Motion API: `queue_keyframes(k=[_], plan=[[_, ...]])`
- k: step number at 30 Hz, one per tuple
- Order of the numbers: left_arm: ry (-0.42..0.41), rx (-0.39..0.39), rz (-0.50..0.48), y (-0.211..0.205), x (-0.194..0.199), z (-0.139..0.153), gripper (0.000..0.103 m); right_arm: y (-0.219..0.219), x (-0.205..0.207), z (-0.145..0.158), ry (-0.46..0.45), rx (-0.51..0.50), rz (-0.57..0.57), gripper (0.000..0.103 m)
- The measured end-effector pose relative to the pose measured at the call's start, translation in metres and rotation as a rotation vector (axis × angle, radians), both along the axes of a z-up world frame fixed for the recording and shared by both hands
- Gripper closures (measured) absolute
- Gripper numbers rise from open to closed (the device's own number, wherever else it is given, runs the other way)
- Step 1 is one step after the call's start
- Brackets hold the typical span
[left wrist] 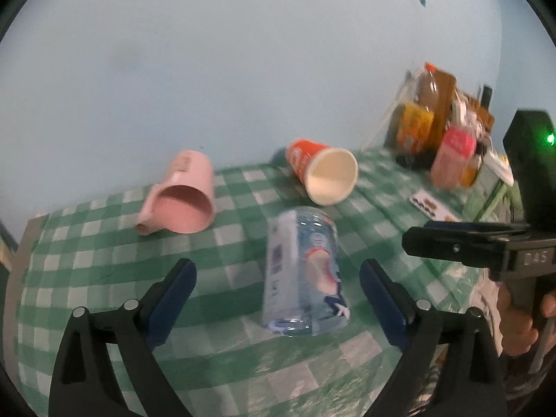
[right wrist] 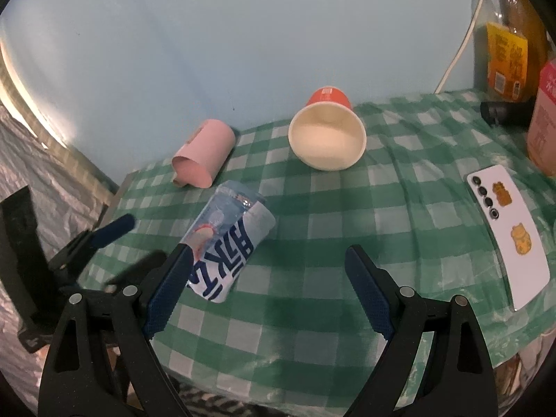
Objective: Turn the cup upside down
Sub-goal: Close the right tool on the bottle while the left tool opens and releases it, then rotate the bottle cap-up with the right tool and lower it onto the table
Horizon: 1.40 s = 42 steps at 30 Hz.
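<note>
Both grippers hang over the green checked tablecloth [right wrist: 312, 312], jaws spread wide and holding nothing: left gripper [left wrist: 278, 299], right gripper [right wrist: 267, 288]. Between the left fingers lies a clear plastic cup [left wrist: 304, 274] on its side. Further back, a pink mug [left wrist: 180, 198] and orange paper cup [left wrist: 323, 173] (both tipped over too), then bottles [left wrist: 431, 111] by the wall.

A green-and-white checked tablecloth [right wrist: 347, 208] is seen under a pink mug [right wrist: 203, 154], an orange-and-cream paper cup [right wrist: 328, 128] and a pale blue printed cup [right wrist: 229, 239]
</note>
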<state>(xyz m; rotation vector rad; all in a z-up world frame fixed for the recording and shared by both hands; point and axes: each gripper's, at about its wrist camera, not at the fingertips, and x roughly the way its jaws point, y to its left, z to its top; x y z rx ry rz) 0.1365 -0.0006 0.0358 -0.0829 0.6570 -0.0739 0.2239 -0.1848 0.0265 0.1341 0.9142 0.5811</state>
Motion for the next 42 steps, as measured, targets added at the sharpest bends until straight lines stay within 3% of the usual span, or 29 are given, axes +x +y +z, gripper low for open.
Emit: queue_keyframes(k=[7,19,37,42], plan=[[-0.054,-0.073,0.072,0.024,-0.017,-0.001,0.004,0.007,-0.006,-0.004,0.004,0.007,0.017,0.015],[-0.06,-0.085,0.089,0.033,-0.015,-0.002,0.004,0.032,0.008,-0.004,0.041,0.004,0.015,0.015],[-0.005,-0.128,0.141,0.059,0.009,-0.016,0.004,0.082,0.076,-0.046,0.326,-0.02,-0.027,0.015],[0.004,-0.125,0.135,0.059,0.01,-0.017,0.004,0.084,0.087,-0.052,0.359,-0.022,-0.044,0.026]])
